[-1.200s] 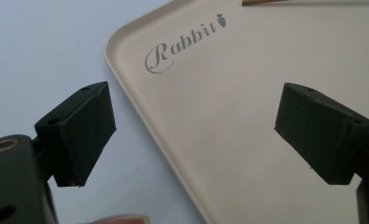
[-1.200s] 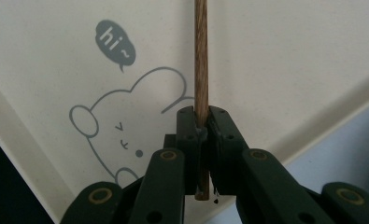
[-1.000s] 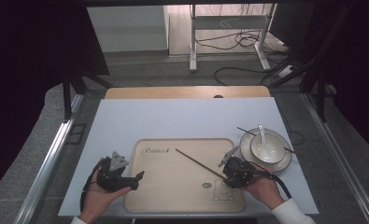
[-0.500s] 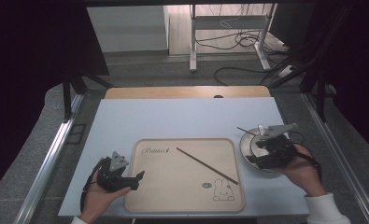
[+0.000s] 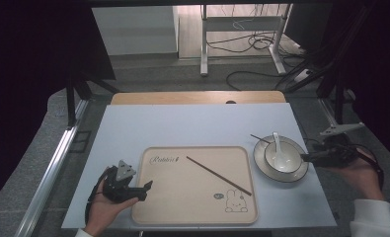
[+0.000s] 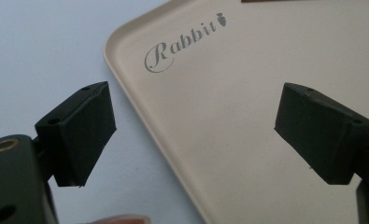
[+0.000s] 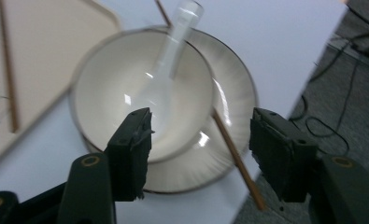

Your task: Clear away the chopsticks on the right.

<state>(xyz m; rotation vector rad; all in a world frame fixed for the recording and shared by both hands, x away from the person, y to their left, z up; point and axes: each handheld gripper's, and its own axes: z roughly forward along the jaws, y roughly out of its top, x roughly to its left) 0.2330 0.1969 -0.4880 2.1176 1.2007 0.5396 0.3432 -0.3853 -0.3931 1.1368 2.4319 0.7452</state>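
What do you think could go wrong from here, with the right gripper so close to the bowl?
The right gripper is open at the rim of the bowl, which sits on a plate; a nudge could slide the stack. The spoon lies loose inside and might tip out. A chopstick lies under the bowl across the plate and could roll off, being near the table edge.

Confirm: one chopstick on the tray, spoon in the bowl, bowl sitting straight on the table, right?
Not quite. The bowl sits on a plate, as the right gripper view shows. The chopstick on the tray and the spoon in the bowl are right.
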